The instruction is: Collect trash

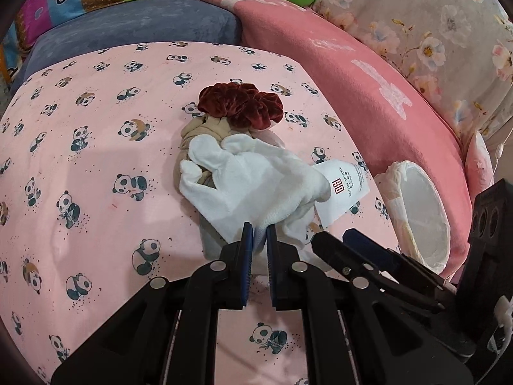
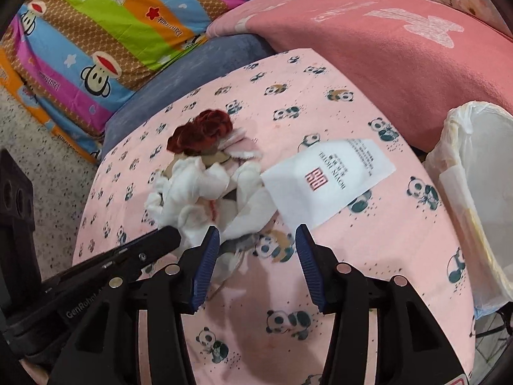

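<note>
Left jaws pinch white glove's point(image 1: 253, 176) cuff — right's gape beside.

The white glove point(image 1: 253, 179) covers most of the beige cloth point(image 1: 198, 131) and one corner of the hotel packet point(image 1: 344, 189). Packet's small print is unreadable, and the bin bag point(image 2: 474, 192) runs off the right-wrist frame.

Even, soft indoor light fills both views, with no glare. Faint shadows lie under the cloth pile point(image 1: 243, 173) on the bed point(image 1: 96, 160). Fisheye bending curves the bed's edges; dark vignettes fill the picture corners. Focus is mostly sharp.
</note>
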{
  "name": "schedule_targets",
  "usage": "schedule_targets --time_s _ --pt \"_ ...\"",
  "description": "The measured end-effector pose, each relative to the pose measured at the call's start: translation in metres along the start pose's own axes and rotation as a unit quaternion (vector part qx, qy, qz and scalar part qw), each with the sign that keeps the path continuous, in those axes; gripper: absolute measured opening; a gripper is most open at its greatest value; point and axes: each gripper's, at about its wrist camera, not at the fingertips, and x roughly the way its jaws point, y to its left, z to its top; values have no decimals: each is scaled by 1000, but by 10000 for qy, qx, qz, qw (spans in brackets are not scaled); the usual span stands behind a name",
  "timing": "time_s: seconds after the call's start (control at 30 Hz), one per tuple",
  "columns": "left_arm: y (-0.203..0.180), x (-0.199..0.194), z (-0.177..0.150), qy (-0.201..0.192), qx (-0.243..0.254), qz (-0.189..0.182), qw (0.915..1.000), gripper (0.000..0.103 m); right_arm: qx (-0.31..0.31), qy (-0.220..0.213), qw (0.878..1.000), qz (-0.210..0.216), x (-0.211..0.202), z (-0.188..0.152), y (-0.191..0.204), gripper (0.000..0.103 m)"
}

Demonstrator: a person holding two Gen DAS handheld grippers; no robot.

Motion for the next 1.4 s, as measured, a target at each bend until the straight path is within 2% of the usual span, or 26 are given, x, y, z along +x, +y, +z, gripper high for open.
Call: schedule_targets --time_s 0.1,0.13,0.17,0.23,0.33,0.4,0.43,0.47,0.53,0.6,0.63,0.67,0.87,1.17,1.3,1.33,1.4 --pt "6 -6 -5 -11 -21 73 10000 9 29 110 9998 139 5 -10 4 46" --pt "8 -7 -7 -15 -37 90 10000 9 15 190 9996 189 8 -13 7 39" --pt "9 -9 -8 -22 -48 111 9999 9 3 235 9995 208 11 -16 9 27" --pt "13 -13 -10 -51 -92 140 9998 9 22 279 9993 254 11 -20 12 19" --pt "17 -19 -11 -111 -132 159 9997 9 24 176 9996 222 7 -22 18 22" --pt "18 -21 -11 -144 -155 163 9996 9 11 149 9997 199 7 -21 21 30" --pt "18 -22 -10 -151 -160 164 9996 9 10 113 9998 175 7 -20 23 40" --pt "19 -22 -10 -156 -164 165 9996 9 -19 81 9999 146 9 -18 25 44" --pt "18 -23 -10 -166 -171 171 9996 9 -64 94 9999 102 13 -14 27 44" --pt "18 -25 -8 -194 -164 173 9995 9 -57 219 9996 138 23 -11 26 35" --pt "18 -26 -8 -208 -156 173 9995 9 -30 284 9995 161 24 -9 25 13" --pt "17 -28 -7 -233 -142 169 9995 9 0 272 9995 189 22 -8 23 7" --pt "9 -39 -3 -368 -88 142 9992 9 38 -160 9987 477 -15 -1 22 7" --pt "-32 -69 10 -789 252 -45 9966 9 48 -935 9930 715 -92 20 20 7" --pt "-44 -73 9 -827 406 -103 9957 9 157 -1181 9896 812 -121 25 11 7" --pt "-45 -70 7 -775 423 -94 9960 11 147 -1246 9890 785 -128 25 9 7" --pt "-47 -64 2 -648 452 -63 9969 25 175 -1300 9882 785 -135 24 6 7"
